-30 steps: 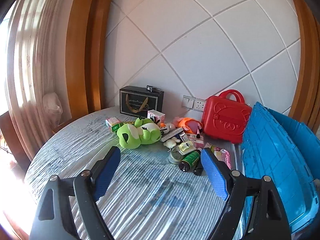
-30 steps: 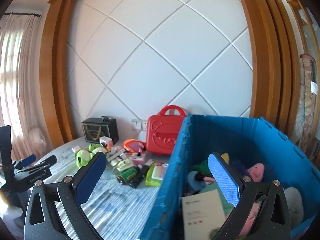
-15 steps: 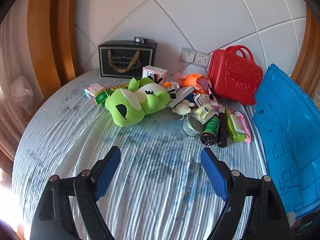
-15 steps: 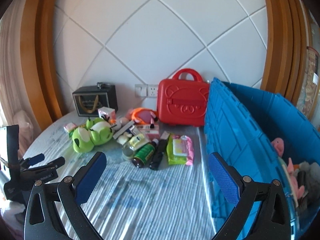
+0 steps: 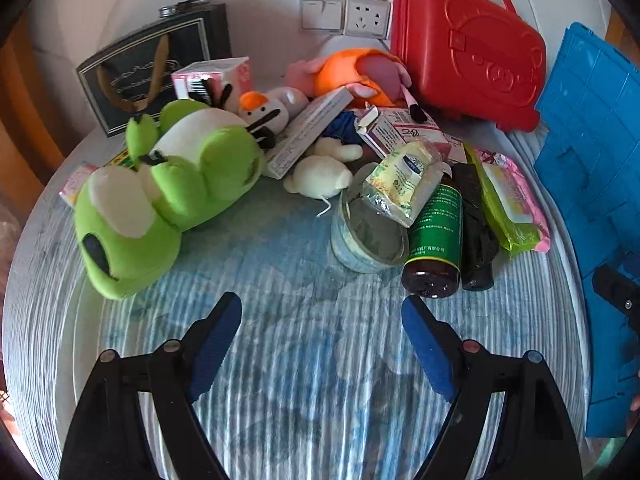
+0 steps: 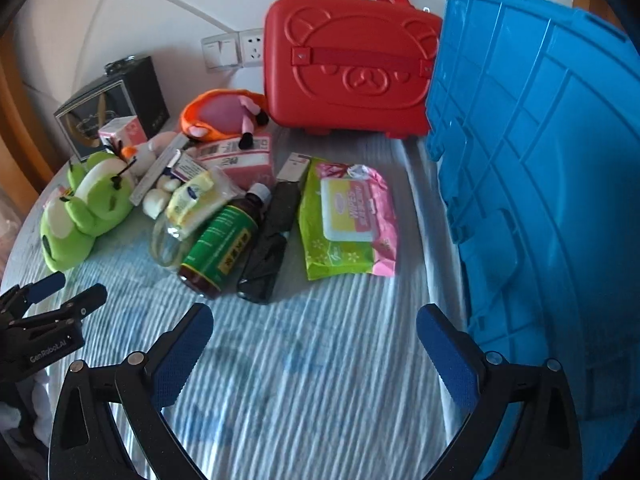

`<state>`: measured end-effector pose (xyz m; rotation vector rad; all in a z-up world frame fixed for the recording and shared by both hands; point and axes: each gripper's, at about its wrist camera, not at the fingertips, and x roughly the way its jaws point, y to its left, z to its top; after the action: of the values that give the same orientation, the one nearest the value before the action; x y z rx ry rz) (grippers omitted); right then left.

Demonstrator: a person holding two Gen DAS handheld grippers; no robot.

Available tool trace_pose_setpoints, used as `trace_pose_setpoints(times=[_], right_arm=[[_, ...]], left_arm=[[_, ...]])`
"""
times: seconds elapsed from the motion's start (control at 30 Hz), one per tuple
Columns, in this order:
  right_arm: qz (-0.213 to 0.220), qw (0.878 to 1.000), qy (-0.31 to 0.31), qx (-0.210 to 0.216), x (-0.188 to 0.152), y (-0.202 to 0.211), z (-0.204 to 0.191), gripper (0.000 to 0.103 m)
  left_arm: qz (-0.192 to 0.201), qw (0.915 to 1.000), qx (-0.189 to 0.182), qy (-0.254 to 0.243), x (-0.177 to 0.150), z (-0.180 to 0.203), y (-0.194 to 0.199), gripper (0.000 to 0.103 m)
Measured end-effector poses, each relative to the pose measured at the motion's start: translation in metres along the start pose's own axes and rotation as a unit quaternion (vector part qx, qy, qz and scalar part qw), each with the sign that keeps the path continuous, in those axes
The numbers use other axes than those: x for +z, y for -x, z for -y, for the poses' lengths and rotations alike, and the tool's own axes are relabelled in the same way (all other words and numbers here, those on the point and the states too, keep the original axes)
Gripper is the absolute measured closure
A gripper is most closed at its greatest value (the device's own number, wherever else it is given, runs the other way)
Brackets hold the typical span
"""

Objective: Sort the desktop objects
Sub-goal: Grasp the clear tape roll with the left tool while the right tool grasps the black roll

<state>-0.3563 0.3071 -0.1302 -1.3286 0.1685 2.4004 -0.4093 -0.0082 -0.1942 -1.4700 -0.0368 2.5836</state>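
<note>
2 hand-held grippers hang over a striped blue-and-white worktop [image 5: 280, 360], each with its blue pads spread wide and nothing between them: the left hand-held gripper [image 5: 322, 314] and the right hand-held gripper [image 6: 314, 330]. Both point down at bare cloth, short of the clutter.

The things to sort lie in 1 loose heap toward the wall. At the left lies a green frog plush [image 5: 160, 188] on its side, near the left gripper's left pad but apart from it. Behind it stand a black gift box [image 5: 148, 76] and a small pink carton [image 5: 216, 76]. A snowman plush [image 5: 268, 110] and a small white plush [image 5: 320, 176] lie beside a long grey box [image 5: 308, 132]. An orange-and-pink plush [image 6: 224, 114] lies just in front of a red bear-faced case [image 6: 352, 64], which stands upright against the wall.

Nearest the grippers, a clear jar [image 5: 368, 236] lies on its side with a yellow tissue packet [image 5: 408, 180] resting on top. Touching it on the right is a brown bottle with a green label [image 6: 220, 248], then a folded black umbrella [image 6: 272, 236], then a green-and-pink wipes pack [image 6: 348, 220] lying flat on the cloth.

A big blue crate [image 6: 540, 200] walls off the right side, close to the right gripper's right pad. A wall socket plate [image 5: 344, 16] sits behind the heap.
</note>
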Motion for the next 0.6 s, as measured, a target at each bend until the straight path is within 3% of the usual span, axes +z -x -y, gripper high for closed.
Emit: trace_pose_setpoints(times=[0.17,0.33,0.47,0.53,0.6], right_arm=[[-0.026,0.999,-0.027,0.014,0.014,-0.041,0.009,0.000],[-0.060,0.996,-0.056,0.020,0.026,-0.082,0.006,0.000],[-0.083,0.994,-0.067,0.030,0.032,-0.105,-0.001,0.000],[-0.100,0.993,-0.058,0.034,0.034,-0.117,-0.009,0.001],[-0.104,0.993,-0.049,0.029,0.035,-0.123,-0.016,0.010]], left_arm=[[-0.009,0.9989,-0.016,-0.043,0.030,0.025,-0.042,0.021],[-0.043,0.9971,-0.001,-0.062,0.049,0.037,-0.087,0.020],[-0.082,0.9951,-0.032,-0.045,0.055,0.034,-0.118,0.020],[-0.077,0.9958,-0.029,-0.041,0.055,0.032,-0.118,0.027],[-0.078,0.9960,-0.027,-0.033,0.051,0.026,-0.115,0.028]])
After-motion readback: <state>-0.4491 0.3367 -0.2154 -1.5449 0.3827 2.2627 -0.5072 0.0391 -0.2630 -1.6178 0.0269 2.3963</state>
